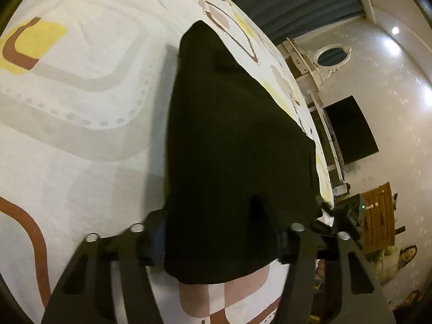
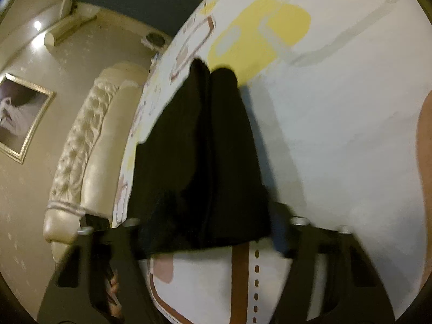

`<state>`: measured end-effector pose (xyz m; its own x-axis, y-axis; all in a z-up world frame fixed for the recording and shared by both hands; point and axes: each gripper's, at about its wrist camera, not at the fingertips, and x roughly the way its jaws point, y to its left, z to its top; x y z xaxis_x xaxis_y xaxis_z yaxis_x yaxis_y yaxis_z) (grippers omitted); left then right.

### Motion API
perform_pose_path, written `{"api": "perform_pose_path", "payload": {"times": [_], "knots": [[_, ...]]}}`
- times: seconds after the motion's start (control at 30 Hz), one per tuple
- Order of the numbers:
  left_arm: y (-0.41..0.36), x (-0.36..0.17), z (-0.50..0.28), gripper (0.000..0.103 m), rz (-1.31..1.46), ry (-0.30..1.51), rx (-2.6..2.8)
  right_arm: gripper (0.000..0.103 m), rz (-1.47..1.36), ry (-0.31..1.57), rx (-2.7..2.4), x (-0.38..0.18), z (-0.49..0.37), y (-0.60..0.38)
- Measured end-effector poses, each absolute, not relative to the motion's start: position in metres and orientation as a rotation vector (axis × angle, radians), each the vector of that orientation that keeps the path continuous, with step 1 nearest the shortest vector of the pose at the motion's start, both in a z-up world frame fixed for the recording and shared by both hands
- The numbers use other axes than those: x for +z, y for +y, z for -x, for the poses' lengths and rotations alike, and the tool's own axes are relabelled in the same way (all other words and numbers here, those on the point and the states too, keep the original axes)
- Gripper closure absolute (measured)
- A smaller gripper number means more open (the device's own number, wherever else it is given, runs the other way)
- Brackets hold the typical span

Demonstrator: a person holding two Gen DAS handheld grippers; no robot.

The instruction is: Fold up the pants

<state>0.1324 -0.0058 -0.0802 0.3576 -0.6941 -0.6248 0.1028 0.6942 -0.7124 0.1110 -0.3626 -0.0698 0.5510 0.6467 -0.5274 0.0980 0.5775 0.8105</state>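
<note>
Black pants (image 1: 232, 140) hang over a bed with a white patterned bedspread (image 1: 81, 86). In the left wrist view my left gripper (image 1: 220, 243) is shut on one end of the pants, and the cloth stretches away from the fingers above the bed. In the right wrist view my right gripper (image 2: 208, 232) is shut on the other end of the pants (image 2: 202, 156), which show two layers side by side with a seam between them. The fingertips of both grippers are hidden by the dark cloth.
The bedspread (image 2: 337, 135) fills most of both views. A cream tufted headboard (image 2: 81, 148) and a framed picture (image 2: 19, 116) lie left in the right wrist view. A dark screen (image 1: 348, 129), an oval mirror (image 1: 330, 55) and a wooden cabinet (image 1: 378, 216) lie beyond the bed's edge.
</note>
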Motion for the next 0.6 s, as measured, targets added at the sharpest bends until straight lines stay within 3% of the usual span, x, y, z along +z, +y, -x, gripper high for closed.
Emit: {"api": "perform_pose_path", "payload": {"times": [0.17,0.6], "knots": [[-0.003,-0.080,-0.133,0.066,0.658,1.098,-0.565,0.071,-0.993,0.908,0.408,-0.075,-0.106,-0.366],[-0.002,-0.058,-0.126,0.071,0.634,1.098,-0.543,0.074,-1.019,0.879,0.444,-0.064,-0.092,-0.375]]}}
